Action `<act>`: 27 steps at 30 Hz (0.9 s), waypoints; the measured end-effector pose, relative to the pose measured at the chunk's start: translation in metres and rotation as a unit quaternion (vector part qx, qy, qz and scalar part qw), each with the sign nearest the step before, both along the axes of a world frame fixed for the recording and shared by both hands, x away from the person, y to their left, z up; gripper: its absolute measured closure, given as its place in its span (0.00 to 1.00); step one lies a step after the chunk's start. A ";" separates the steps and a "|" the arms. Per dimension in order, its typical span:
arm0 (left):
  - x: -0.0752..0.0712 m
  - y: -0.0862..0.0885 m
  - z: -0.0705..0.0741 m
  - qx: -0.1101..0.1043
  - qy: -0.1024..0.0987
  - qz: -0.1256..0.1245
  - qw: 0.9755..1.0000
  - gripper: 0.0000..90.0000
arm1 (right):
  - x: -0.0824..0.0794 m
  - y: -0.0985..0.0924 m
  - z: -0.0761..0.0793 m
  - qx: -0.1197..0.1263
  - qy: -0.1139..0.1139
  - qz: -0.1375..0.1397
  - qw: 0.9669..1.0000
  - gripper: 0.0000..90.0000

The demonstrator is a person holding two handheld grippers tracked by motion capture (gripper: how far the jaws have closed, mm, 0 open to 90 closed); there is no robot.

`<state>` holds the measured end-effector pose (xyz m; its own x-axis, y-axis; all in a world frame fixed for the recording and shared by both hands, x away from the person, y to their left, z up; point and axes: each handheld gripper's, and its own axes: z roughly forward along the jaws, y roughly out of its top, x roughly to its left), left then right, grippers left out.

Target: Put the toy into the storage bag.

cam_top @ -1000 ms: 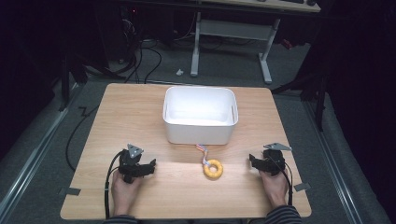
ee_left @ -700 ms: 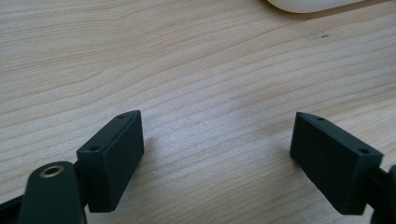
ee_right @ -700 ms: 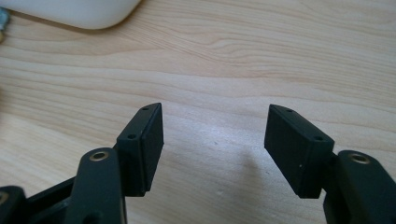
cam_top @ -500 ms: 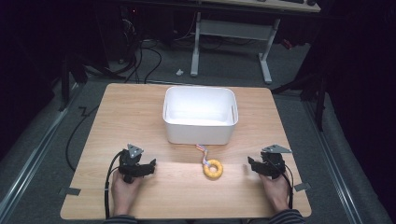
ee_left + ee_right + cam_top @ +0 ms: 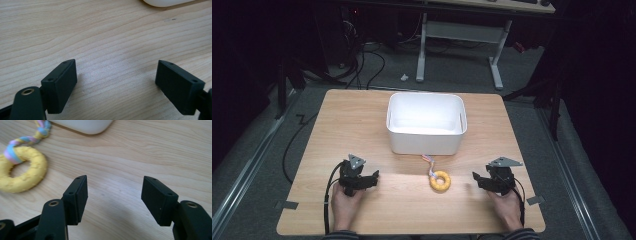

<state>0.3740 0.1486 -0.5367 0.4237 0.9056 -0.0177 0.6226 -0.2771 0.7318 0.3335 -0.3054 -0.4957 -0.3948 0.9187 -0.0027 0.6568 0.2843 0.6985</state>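
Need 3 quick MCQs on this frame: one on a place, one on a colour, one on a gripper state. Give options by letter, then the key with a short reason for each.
1. Where does the ring toy lie?
A. inside the bin
B. on the table in front of the white bin
C. on the floor

2. What colour is the ring?
A. yellow
B. red
C. black

3. How do the right gripper jaws stand?
A. shut on the ring
B. shut on nothing
C. open, with nothing between them

Key: 1 B, since the high view shows it on the wooden table just short of the bin's near wall. 2 A, since the right gripper view shows a yellow ring with a pastel braided cord tied to it. 3 C, since bare wood shows between the two parted jaws, with the ring off to the side.
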 end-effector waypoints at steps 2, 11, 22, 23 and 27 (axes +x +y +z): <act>0.000 0.000 0.000 0.000 0.000 0.000 1.000 0.20 | -0.001 0.005 0.002 0.003 0.002 0.010 1.000 0.44; 0.000 0.000 0.000 0.000 0.000 0.000 1.000 0.20 | -0.002 0.023 0.007 0.003 0.008 0.046 0.999 0.45; 0.000 0.000 0.000 0.000 0.000 0.000 1.000 0.20 | 0.004 0.044 0.014 0.018 0.014 0.087 0.996 0.43; 0.000 0.000 0.000 0.000 0.000 0.000 1.000 0.20 | 0.004 0.044 0.014 0.018 0.014 0.087 0.996 0.43; 0.000 0.000 0.000 0.001 0.001 0.000 1.000 0.20 | 0.006 0.050 0.017 0.008 0.019 0.101 0.995 0.45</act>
